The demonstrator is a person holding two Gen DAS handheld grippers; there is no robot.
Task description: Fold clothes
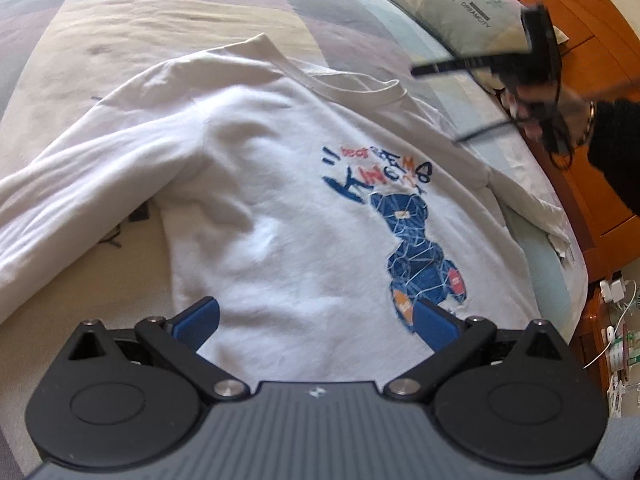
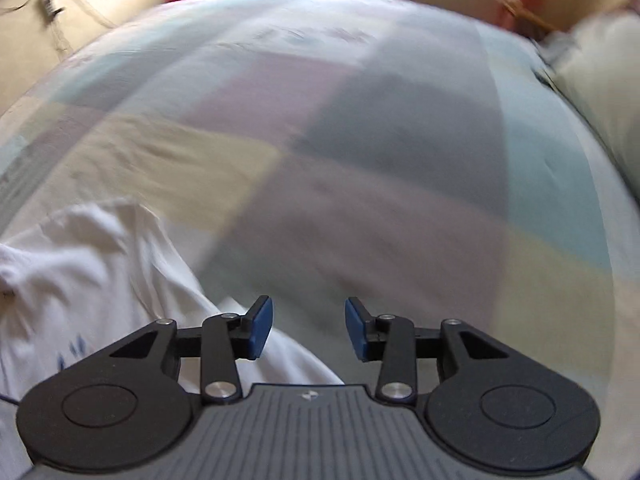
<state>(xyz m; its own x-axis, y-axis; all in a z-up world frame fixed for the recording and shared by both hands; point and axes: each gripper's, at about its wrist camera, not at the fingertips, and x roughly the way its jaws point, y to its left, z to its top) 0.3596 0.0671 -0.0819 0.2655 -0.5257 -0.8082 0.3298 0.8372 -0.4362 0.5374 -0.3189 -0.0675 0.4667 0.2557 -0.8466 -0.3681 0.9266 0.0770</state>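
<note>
A white long-sleeved shirt (image 1: 280,208) with a blue bear print (image 1: 416,248) lies face up on the bed, collar toward the far side. One sleeve (image 1: 80,200) runs off to the left. My left gripper (image 1: 316,322) hovers open above the shirt's lower body, nothing between its blue pads. In the left wrist view my right gripper (image 1: 520,68) shows blurred at the upper right, held by a hand with a dark sleeve (image 1: 616,148). In the right wrist view my right gripper (image 2: 309,326) is open over the bedspread, with the shirt's edge (image 2: 88,264) at lower left.
The bed carries a pastel patchwork bedspread (image 2: 360,140). A pillow (image 1: 448,4) lies by the wooden headboard (image 1: 592,60). A wooden nightstand with white chargers and cables (image 1: 616,312) stands at the right. Another pillow (image 2: 600,92) appears at the right of the right wrist view.
</note>
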